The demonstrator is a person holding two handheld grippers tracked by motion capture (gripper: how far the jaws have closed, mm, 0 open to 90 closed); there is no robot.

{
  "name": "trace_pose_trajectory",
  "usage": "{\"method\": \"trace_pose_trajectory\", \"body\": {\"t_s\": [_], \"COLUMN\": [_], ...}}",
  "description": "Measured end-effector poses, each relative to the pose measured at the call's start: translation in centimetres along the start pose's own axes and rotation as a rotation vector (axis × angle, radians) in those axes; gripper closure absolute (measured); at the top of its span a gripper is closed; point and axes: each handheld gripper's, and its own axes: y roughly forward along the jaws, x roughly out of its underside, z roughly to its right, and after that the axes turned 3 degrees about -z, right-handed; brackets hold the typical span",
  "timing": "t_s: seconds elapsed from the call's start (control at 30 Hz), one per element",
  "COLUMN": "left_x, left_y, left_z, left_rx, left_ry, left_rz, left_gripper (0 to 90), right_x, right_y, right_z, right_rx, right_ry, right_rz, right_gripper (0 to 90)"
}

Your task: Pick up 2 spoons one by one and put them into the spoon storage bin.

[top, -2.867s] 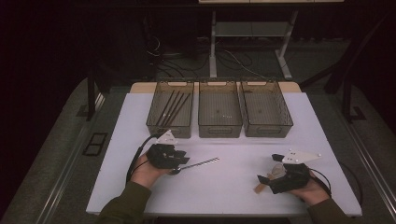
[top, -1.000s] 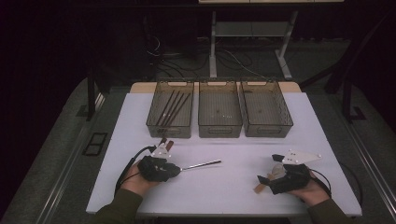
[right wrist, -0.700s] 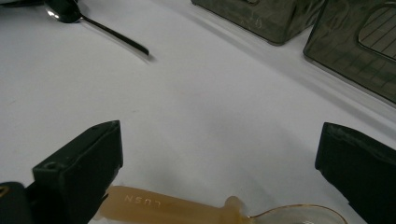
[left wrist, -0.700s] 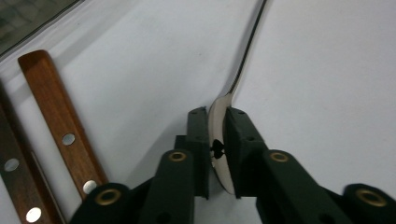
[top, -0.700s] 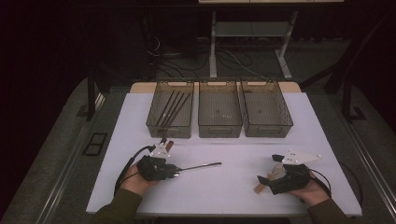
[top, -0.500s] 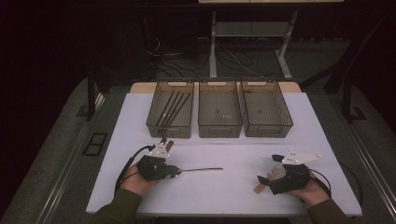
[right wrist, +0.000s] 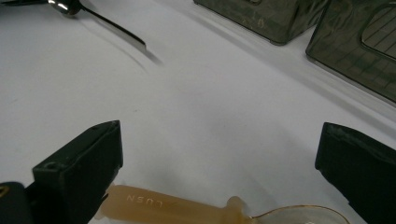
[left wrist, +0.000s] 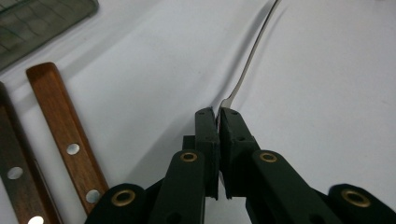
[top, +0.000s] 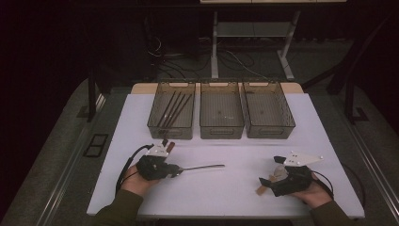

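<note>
A thin metal utensil lies on the white table, its handle pointing right. My left gripper is shut on its near end. In the left gripper view the two jaws pinch the narrow metal stem at my left gripper's tips. My right gripper rests at the front right with its jaws wide open. An amber see-through plastic spoon lies flat on the table between them, below my right gripper. The metal utensil shows far off in the right gripper view.
Three smoky plastic bins stand in a row at the back: the left bin holds several dark sticks, beside it the middle bin and the right bin. Two wooden handles with holes lie just left of my left gripper.
My left gripper moved a little toward the front left early on, then closed on the utensil's near end. The utensil's far end swung slightly. My right gripper stayed still.
</note>
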Motion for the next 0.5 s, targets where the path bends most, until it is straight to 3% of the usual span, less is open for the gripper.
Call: {"method": "trace_pose_trajectory", "body": {"t_s": [0.5], "left_x": [-0.16], "left_y": [-0.77], "left_z": [-0.32], "left_rx": [-0.013], "left_ry": [-0.022], "left_rz": [0.057], "left_gripper": [86.0], "right_x": [0.09], "right_y": [0.17], "right_z": [-0.01], "right_rx": [-0.001], "right_ry": [0.014], "right_rz": [0.014], "right_gripper": [1.1]}}
